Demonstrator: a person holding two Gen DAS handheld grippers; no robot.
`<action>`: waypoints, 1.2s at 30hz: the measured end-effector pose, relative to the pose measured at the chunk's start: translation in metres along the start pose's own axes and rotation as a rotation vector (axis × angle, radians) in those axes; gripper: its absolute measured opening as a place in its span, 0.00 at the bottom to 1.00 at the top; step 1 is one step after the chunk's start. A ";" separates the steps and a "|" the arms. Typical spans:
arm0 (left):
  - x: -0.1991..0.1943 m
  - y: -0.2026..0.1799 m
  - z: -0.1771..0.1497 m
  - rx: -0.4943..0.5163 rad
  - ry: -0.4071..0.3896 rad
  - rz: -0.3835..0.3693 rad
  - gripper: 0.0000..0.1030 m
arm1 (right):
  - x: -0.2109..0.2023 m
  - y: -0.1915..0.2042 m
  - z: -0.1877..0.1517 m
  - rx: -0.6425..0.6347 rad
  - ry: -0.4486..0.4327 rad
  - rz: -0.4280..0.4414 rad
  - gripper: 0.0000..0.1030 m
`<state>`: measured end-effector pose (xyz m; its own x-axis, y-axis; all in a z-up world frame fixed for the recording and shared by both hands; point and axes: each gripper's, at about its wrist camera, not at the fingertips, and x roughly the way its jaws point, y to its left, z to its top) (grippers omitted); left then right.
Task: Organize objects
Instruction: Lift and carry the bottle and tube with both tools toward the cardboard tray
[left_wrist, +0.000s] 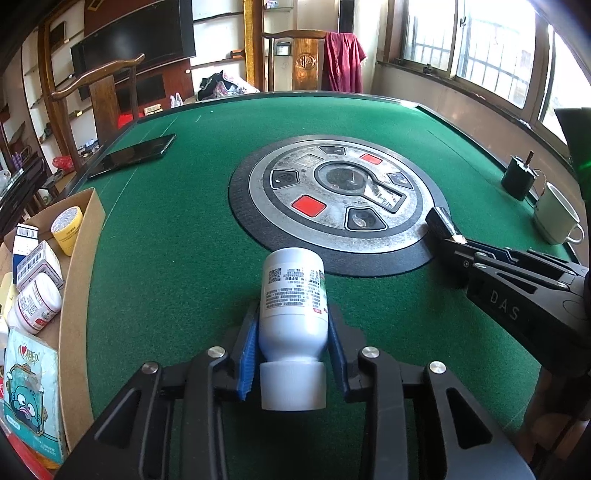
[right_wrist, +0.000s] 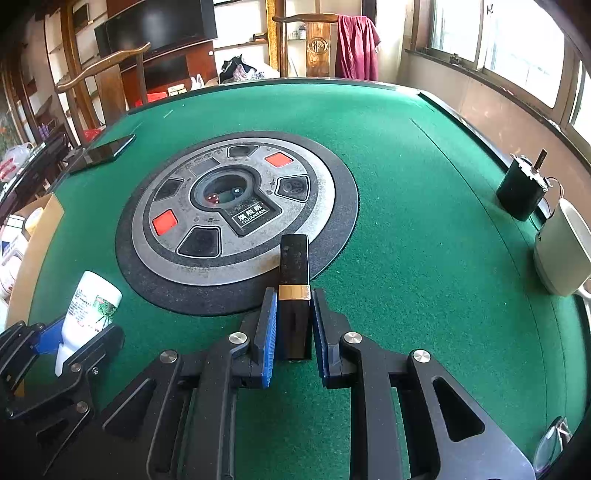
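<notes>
While the left claw (left_wrist: 291, 332) clamps the white bottle (left_wrist: 293, 295) beside the round dial (left_wrist: 332, 199), the right claw (right_wrist: 293, 325) is clamped on a black lipstick (right_wrist: 293, 295)

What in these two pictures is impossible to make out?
- Cardboard box, left wrist view: its near half runs off the left edge.
- White bottle label: print too small.
- Black stick, right wrist view: what it is.
- Eyeglasses: cut by the rim.
- Mug: contents hidden by its wall.

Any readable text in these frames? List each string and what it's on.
"DAS": right gripper's black body, as seen by the left wrist camera.
"QLIIANBAN", roughly, under Chinese characters: plate on the table's centre console.
White bottle label, QR code: too small.
Boxes in the cardboard box: print blurred.
</notes>
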<state>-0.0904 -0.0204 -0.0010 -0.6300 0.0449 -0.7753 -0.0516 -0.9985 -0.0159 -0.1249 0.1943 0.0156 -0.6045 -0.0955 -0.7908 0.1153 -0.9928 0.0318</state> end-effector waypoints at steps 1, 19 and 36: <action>0.000 0.000 0.000 -0.002 0.000 0.001 0.33 | 0.000 0.000 0.000 0.004 0.000 0.008 0.17; -0.017 0.006 0.002 -0.045 -0.053 -0.003 0.33 | -0.018 0.015 -0.002 -0.005 -0.056 0.138 0.17; -0.125 0.076 -0.019 -0.155 -0.255 -0.012 0.33 | -0.062 0.072 -0.011 -0.053 -0.086 0.318 0.17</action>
<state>-0.0009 -0.1026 0.0825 -0.8054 0.0430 -0.5911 0.0463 -0.9897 -0.1351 -0.0706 0.1295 0.0604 -0.5955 -0.4083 -0.6918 0.3482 -0.9073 0.2358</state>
